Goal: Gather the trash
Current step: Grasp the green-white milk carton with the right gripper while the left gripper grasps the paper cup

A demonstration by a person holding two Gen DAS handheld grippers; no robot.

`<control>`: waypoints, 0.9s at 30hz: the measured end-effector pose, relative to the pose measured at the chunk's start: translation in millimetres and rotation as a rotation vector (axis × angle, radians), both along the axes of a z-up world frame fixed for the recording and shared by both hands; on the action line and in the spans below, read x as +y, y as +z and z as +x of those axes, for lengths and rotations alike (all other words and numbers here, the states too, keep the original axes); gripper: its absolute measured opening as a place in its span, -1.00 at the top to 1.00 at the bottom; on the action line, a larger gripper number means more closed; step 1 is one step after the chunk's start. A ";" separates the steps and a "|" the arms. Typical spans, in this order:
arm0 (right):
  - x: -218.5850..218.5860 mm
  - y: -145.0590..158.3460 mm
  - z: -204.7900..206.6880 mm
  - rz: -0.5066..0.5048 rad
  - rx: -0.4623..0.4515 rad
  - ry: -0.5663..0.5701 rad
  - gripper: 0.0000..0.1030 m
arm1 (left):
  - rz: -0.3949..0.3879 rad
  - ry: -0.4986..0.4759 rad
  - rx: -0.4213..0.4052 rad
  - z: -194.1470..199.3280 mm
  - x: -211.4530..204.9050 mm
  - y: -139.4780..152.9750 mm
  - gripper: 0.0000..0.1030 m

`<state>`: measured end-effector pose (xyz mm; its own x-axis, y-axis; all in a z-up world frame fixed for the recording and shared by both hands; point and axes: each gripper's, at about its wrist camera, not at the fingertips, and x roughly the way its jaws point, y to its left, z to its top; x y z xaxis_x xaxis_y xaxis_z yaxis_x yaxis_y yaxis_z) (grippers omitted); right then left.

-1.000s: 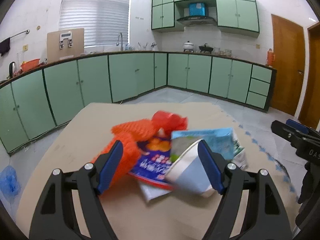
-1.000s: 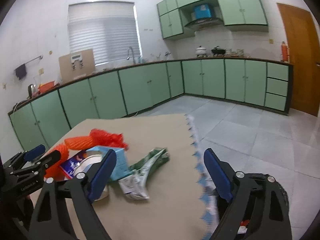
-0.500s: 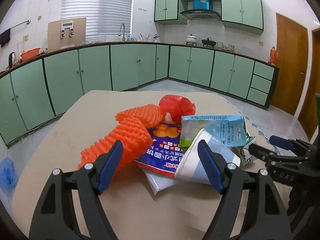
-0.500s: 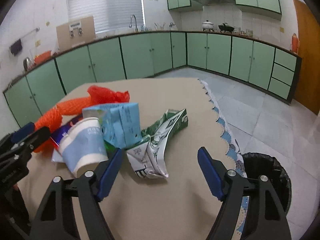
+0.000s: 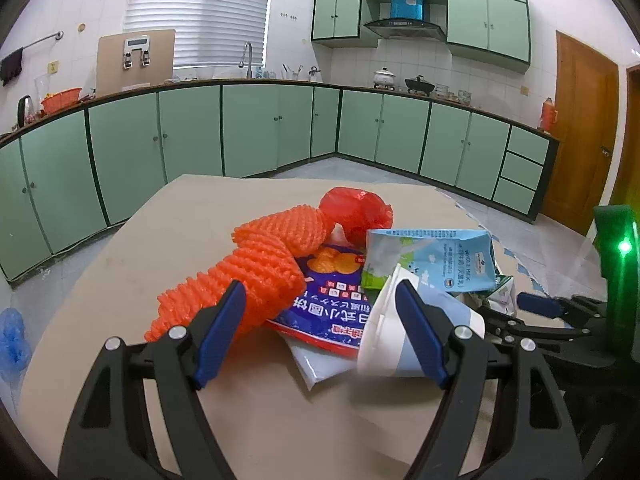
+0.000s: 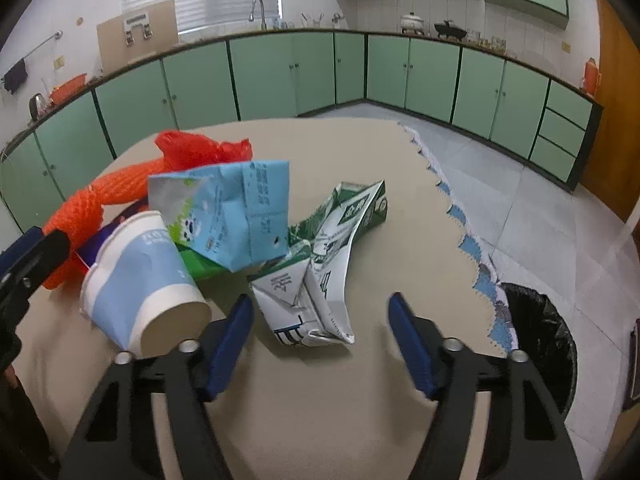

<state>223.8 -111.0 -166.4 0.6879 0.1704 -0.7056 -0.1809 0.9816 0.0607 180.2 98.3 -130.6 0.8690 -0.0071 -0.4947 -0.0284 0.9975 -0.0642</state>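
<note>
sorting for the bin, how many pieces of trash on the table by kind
Cartons: 2, light blue carton and green and white carton
Paper cup: 1
Orange foam net: 1
Red plastic bag: 1
Blue snack wrapper: 1
Total: 6

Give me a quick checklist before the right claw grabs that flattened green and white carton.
1. Right claw lined up with the green and white carton: ok, the carton's near end lies just ahead of the fingers.
2. Pads on the carton: not ok, jaws closing but no contact yet.
3. Paper cup clear of the grab: cannot tell, it lies close beside the left finger.
4. Left claw out of the way: ok, open over the snack bag.
5. Bin reachable: ok, open beside the table.
</note>
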 end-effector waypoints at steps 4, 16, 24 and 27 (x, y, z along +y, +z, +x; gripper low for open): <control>-7.0 -1.2 -2.9 0.018 0.003 0.000 0.16 | -0.012 -0.009 0.007 1.9 -1.6 -1.3 -0.46; -30.9 -2.9 -21.5 0.022 0.005 -0.023 0.24 | -0.070 -0.105 0.085 21.1 -17.5 -14.0 -0.47; -34.6 2.3 -21.9 0.018 -0.016 -0.021 0.25 | -0.097 -0.170 0.148 27.2 -28.7 -23.8 -0.02; -34.5 -0.6 -21.9 0.020 -0.011 -0.022 0.25 | -0.077 -0.169 0.138 22.1 -34.5 -22.8 0.31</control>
<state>201.9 -145.5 -167.0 0.6996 0.1690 -0.6943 -0.1596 0.9840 0.0786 202.3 63.8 -153.5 0.7762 -0.1890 -0.6015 0.1247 0.9812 -0.1474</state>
